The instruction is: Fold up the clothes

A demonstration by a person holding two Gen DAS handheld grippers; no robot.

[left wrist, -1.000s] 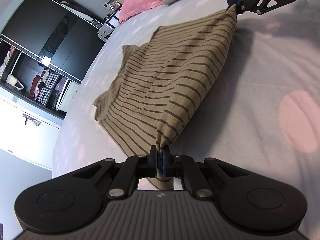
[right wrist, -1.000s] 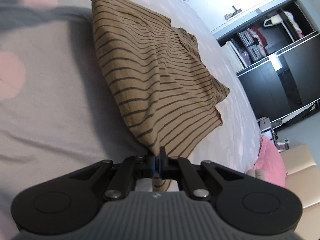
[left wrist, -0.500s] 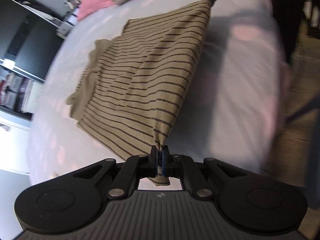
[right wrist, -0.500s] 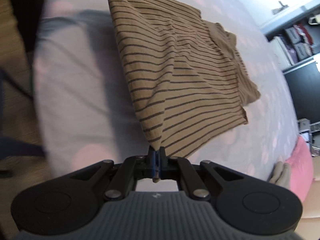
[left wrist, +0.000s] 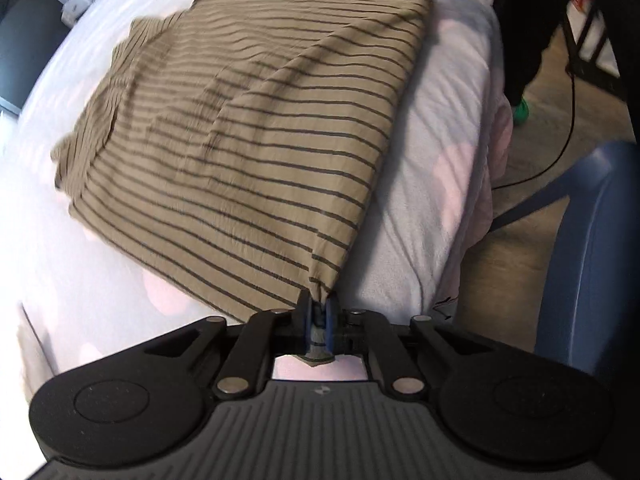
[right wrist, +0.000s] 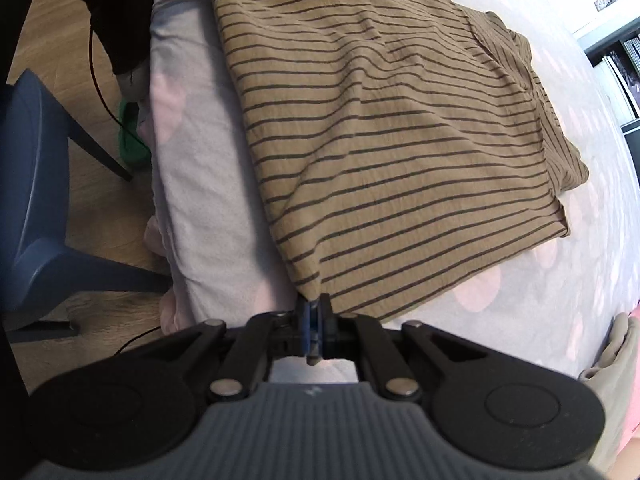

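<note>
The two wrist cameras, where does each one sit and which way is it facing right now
Left wrist: on the left gripper, aimed steeply down along the bed edge; its jaws are opening with a corner of the striped shirt between them.
Right wrist: on the right gripper, aimed down from the opposite end; its jaws are opening with the other corner between them.
Shared: the shirt, bed, blue chair, and each other's gripper at the far corner.

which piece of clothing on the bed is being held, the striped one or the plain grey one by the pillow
The brown striped garment: both grippers pinch its corners as their jaws start opening. The plain grey one lies untouched.
</note>
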